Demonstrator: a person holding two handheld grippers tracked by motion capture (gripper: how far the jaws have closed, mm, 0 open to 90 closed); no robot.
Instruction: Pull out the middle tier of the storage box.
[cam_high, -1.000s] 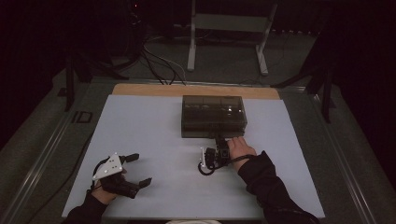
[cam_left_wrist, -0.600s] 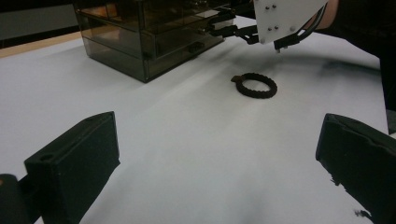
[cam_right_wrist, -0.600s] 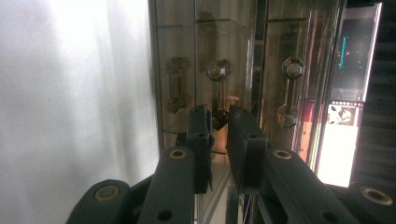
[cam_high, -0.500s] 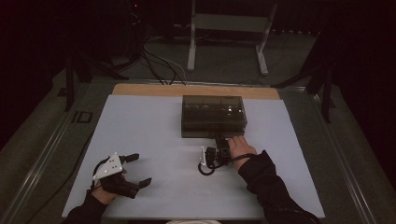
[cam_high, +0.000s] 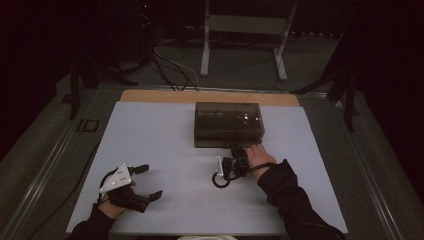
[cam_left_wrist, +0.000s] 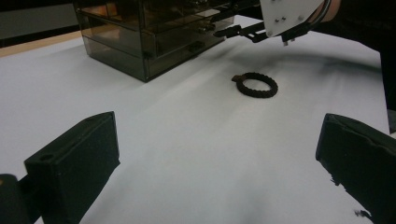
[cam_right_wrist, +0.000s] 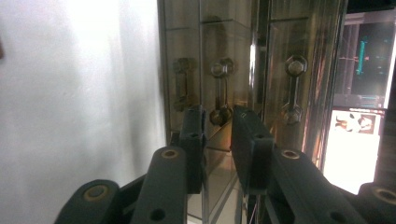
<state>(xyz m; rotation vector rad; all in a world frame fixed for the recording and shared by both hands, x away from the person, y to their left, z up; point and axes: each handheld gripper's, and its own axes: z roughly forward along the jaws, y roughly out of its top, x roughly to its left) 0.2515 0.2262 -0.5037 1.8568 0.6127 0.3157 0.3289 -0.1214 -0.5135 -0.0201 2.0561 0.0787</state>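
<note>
A smoked clear drawer box (cam_high: 228, 124) (cam_left_wrist: 149, 37) stands at the middle back of the white table (cam_high: 150, 135). My right gripper (cam_high: 239, 150) (cam_right_wrist: 218, 116) points at its front, turned on its side. Its jaws have just been opening and stand narrowly apart on either side of a small drawer handle (cam_right_wrist: 219, 93), with slim gaps showing. A black braided bracelet (cam_high: 218, 181) (cam_left_wrist: 257, 85) lies on the table just beside the right hand. My left gripper (cam_high: 149, 181) (cam_left_wrist: 219, 154) rests wide open at the front left with nothing between its jaws.
Two more drawer handles (cam_right_wrist: 293, 88) show on the box front. A wooden strip (cam_high: 210, 96) edges the table's far side. A metal stand (cam_high: 242, 30) and cables (cam_high: 170, 70) lie on the dark floor beyond.
</note>
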